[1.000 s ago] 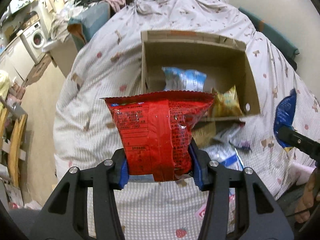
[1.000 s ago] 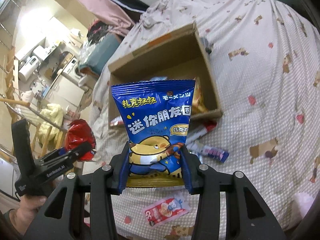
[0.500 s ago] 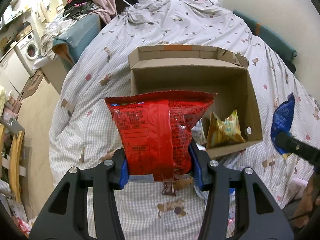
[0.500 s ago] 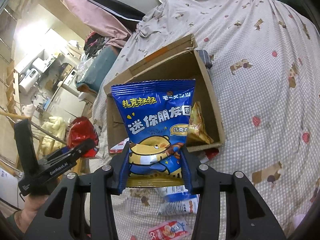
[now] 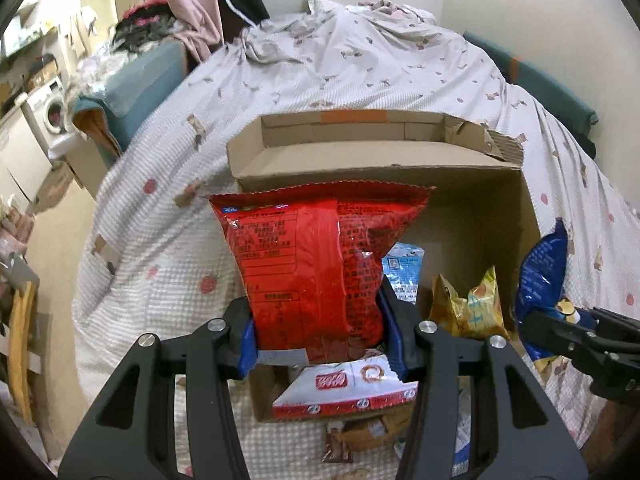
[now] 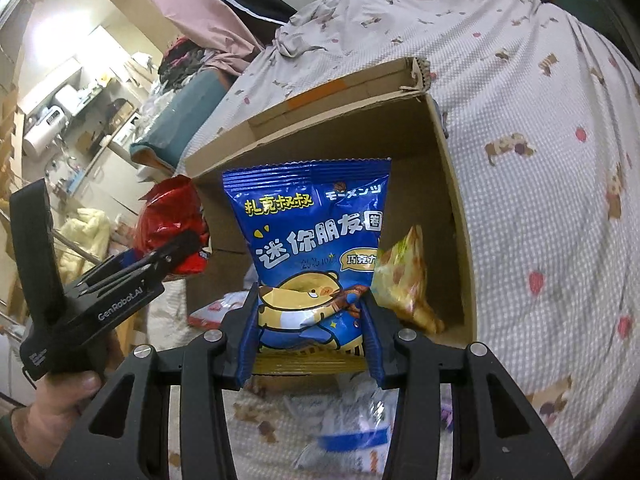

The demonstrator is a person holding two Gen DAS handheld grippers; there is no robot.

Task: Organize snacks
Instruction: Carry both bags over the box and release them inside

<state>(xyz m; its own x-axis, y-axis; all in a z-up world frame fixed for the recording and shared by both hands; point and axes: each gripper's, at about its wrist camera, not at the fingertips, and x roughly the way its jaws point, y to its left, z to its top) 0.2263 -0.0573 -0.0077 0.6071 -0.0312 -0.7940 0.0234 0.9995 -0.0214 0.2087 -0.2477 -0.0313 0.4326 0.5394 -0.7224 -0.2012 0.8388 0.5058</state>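
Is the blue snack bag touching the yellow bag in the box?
Cannot tell. In the right wrist view the blue bag overlaps the yellow bag, hiding any gap.

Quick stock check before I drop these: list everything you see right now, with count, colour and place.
red bag: 1, red, held up in front of the box
blue bag: 1, blue with yellow print, held up in front of the box
box: 1, brown cardboard, open, on the bed
yellow bag: 1, yellow, inside the box at right
light blue packet: 1, light blue, inside the box, partly hidden by the red bag
white-and-red packet: 1, white and red, in the box at its near wall
loose packets: several, blurred, on the bed in front of the box
bed cover: 1, white with small prints
washing machine: 1, white, far left
left gripper: 1, black, shut on the red bag
right gripper: 1, black, shut on the blue bag
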